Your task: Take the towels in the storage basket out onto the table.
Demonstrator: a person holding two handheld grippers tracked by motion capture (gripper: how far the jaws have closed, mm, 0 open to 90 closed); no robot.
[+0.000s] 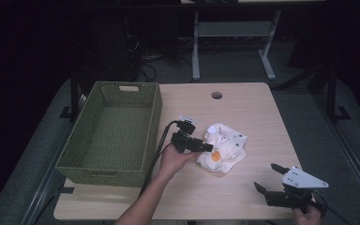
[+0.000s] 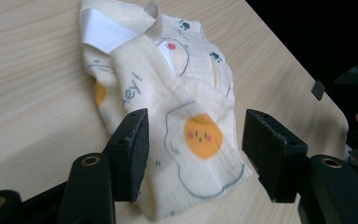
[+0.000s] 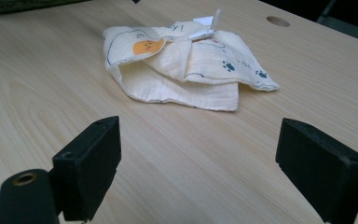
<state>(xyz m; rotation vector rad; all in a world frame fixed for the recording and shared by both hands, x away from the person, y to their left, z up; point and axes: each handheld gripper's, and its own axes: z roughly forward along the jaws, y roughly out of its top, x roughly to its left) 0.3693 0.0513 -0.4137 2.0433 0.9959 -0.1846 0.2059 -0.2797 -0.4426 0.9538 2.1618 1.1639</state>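
Observation:
A folded cream cloth [image 1: 225, 146] printed with fried eggs and paw prints lies on the light wood table [image 1: 243, 201]. My left gripper [image 1: 208, 147] is at its left edge. In the left gripper view its jaws stand open on either side of the cloth's near corner [image 2: 193, 140], touching nothing that I can see. My right gripper [image 1: 268, 177] is open near the table's front right corner, well short of the cloth [image 3: 182, 60], with bare wood between its jaws.
A green woven basket [image 1: 151, 133] with nothing in it stands on the table's left side, close beside my left hand. A round cable hole [image 1: 216, 95] sits near the far edge. Dark floor and a desk frame [image 1: 196, 51] lie beyond.

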